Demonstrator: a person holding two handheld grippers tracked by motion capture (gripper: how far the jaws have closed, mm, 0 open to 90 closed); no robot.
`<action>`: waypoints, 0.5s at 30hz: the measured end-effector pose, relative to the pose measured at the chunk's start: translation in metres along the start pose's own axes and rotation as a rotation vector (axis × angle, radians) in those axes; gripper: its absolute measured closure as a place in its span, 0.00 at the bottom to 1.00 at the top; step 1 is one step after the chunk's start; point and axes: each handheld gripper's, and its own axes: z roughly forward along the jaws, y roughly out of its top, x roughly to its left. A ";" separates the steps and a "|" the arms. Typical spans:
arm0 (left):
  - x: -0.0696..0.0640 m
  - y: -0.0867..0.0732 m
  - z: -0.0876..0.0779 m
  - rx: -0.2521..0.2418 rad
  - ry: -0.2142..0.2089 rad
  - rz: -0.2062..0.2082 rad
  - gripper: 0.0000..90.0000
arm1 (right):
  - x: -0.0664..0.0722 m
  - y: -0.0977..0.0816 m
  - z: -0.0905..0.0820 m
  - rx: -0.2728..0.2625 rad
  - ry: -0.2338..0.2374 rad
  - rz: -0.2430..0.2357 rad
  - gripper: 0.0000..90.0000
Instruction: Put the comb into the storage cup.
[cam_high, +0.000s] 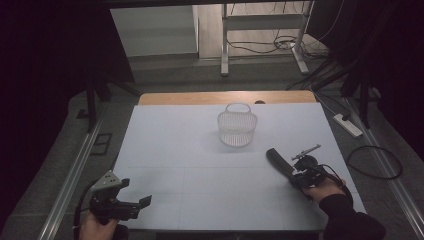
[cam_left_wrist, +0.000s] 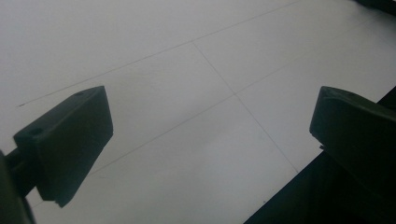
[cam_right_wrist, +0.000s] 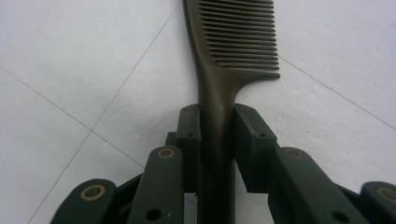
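Where your right gripper (cam_right_wrist: 217, 121) meets the table (cam_high: 200, 165), it is clamped on the handle of a dark comb (cam_right_wrist: 224, 70). The comb is a single piece of dark brown-black plastic: a narrow, smooth handle that widens into a flat head carrying one row of fine, evenly spaced teeth along one edge. In the right gripper view the handle runs straight up between your two black jaws, whose pads press on its two sides just below the point where the teeth begin; the toothed head projects well beyond the jaw tips. In the high view the comb (cam_high: 278, 161) lies on the white table at the right, its free end pointing away from your right gripper (cam_high: 295, 176) toward the white mesh basket (cam_high: 237, 127), which stands apart from it near the table's far middle. A thin metal tool (cam_high: 306, 151) lies just beside your right gripper. Your left gripper (cam_high: 135, 205) rests at the near left corner, jaws spread wide, with bare table between them.
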 end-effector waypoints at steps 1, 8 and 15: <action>0.000 0.000 0.000 0.000 0.000 0.001 0.00 | 0.000 0.000 0.000 0.002 0.003 0.004 0.80; 0.000 0.000 0.000 -0.002 0.000 0.000 0.00 | -0.002 -0.002 -0.002 -0.019 -0.006 0.018 0.80; 0.001 0.001 0.000 0.001 -0.009 -0.004 0.00 | -0.004 -0.003 -0.007 -0.050 -0.011 0.023 0.81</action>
